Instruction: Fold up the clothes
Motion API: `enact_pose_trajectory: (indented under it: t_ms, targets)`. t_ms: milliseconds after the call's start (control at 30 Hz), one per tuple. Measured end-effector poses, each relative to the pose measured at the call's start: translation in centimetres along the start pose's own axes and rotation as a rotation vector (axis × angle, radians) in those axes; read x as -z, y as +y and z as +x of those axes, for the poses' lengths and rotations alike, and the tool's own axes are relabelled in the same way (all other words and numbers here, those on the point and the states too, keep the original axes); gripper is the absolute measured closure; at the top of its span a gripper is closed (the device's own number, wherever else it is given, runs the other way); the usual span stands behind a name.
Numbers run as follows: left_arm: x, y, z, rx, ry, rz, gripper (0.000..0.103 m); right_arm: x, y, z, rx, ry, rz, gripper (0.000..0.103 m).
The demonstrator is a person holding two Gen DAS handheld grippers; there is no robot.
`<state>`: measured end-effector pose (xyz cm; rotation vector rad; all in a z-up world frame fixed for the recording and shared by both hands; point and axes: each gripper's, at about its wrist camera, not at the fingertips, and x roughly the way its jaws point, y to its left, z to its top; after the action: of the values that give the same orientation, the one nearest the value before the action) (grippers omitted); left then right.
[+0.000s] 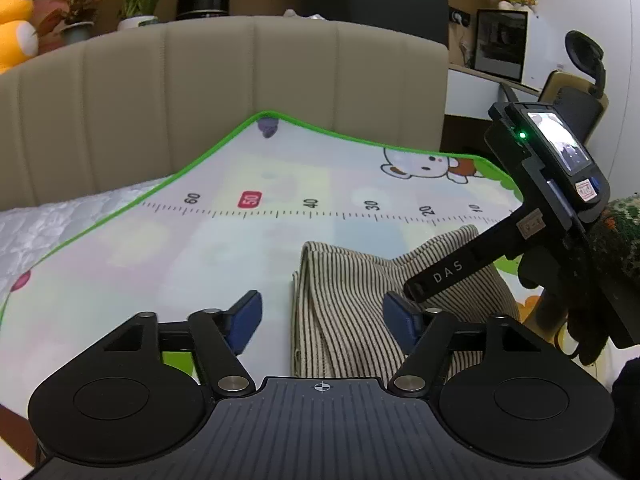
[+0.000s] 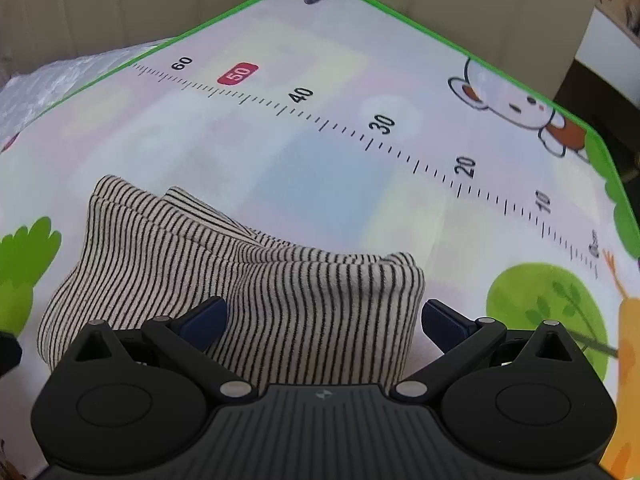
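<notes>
Right wrist view, folded black-and-cream striped garment [image 2: 248,280] bunched between the wide-spread right gripper [image 2: 324,320] fingers, left gripper [image 1: 320,320] equally wide, garment ahead-right, cartoon play mat [image 2: 320,160] beneath.

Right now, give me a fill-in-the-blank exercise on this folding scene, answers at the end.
1. The garment has thin dark ____ on a cream ground.
2. It lies on a mat edged in ____.
3. The red label on the mat's ruler reads ____.
4. The left gripper and right gripper both have their jaws ____.

Missing words: stripes; green; 50; open
</notes>
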<state>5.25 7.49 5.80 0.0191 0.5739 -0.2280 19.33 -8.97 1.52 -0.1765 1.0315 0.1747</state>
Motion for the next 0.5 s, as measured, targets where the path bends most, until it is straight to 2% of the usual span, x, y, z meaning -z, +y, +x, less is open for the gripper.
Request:
enact_pose_trajectory:
  t_ms: [267,500]
  targets:
    - [0.3,0.8,0.6,-0.009,0.023,-0.033,0.027,0.0,0.4,0.7,-0.012,-0.01,-0.006,0.0]
    - [0.5,0.6,1.2,-0.005,0.045,-0.025,0.022,0.5,-1.1,1.5,-0.096,-0.013,0.095,0.0]
